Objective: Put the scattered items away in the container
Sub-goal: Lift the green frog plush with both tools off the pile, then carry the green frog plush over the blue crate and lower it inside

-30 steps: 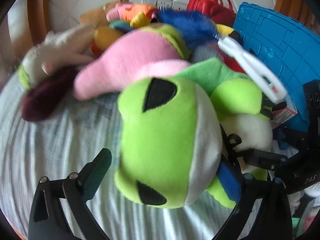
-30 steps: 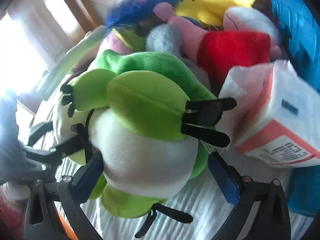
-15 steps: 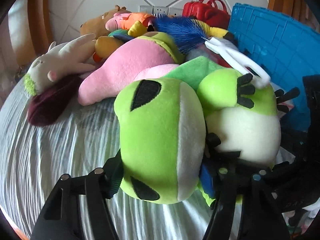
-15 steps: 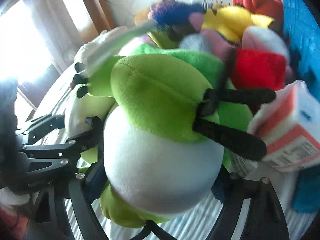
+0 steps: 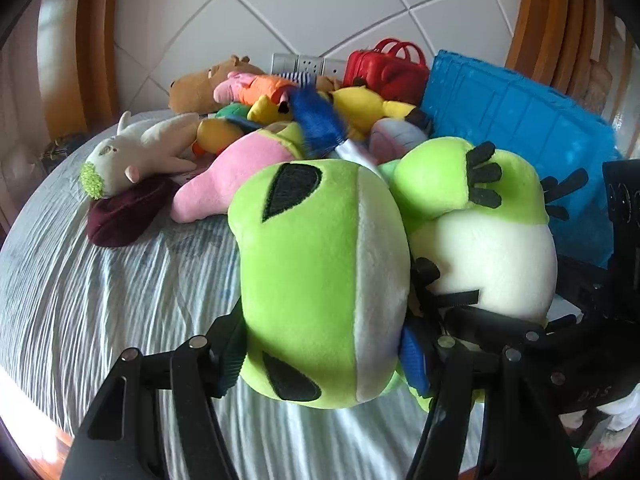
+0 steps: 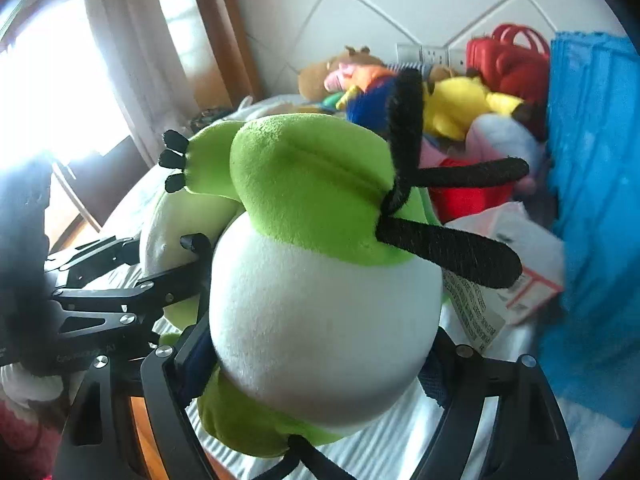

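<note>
Above the bed (image 5: pixel 120 288), both jaws (angled downward) clamp frog plush (image 5: pixel 320 280).

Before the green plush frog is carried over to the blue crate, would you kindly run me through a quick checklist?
1. Left claw shut on the head of the lime-green and white plush frog: ok.
2. Right claw shut on the frog's white belly: ok.
3. Frog lifted clear of the striped grey bedsheet: cannot tell; its underside is hidden.
4. Blue plastic crate within view to the right: ok.
5. Crate opening free to receive the frog: cannot tell; only its outer wall shows.
6. Frog's paper tag hanging loose, not snagged: ok.
</note>
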### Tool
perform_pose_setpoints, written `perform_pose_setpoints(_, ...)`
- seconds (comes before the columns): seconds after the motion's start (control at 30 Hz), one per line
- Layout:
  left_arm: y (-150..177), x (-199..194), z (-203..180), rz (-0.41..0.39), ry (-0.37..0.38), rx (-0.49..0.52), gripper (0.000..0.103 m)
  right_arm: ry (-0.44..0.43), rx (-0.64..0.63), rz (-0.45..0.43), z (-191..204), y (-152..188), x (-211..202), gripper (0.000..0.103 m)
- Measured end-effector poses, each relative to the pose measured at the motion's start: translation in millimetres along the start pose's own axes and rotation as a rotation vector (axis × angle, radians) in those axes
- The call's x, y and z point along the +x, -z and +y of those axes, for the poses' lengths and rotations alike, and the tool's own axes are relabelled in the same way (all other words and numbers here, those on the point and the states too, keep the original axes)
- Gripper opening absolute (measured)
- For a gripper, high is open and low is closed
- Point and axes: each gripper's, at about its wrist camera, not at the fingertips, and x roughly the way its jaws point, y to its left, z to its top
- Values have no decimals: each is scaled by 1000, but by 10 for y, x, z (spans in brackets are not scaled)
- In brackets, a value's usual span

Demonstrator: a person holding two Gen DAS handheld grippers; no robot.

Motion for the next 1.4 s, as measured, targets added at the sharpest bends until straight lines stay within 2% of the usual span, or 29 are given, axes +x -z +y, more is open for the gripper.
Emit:
perform_pose_setpoints(0.3,160,-430,-612,-44,-9,40,63,-9,2,-64,-185,319,-722,83)
perform_pose_setpoints(0.73,60,-810,-1271,-57,65,140,63,62,73,-138,-385,496,-1496,83)
perform_pose_setpoints(1.2,209,-804,-1972,-1,265,309,63,254,250,-164,-548,1040,-2061,83)
perform_pose_setpoints(1.4,-58,-1010,-2349,-5,336,391,63,338,299,-217,-572,990,-2470,83)
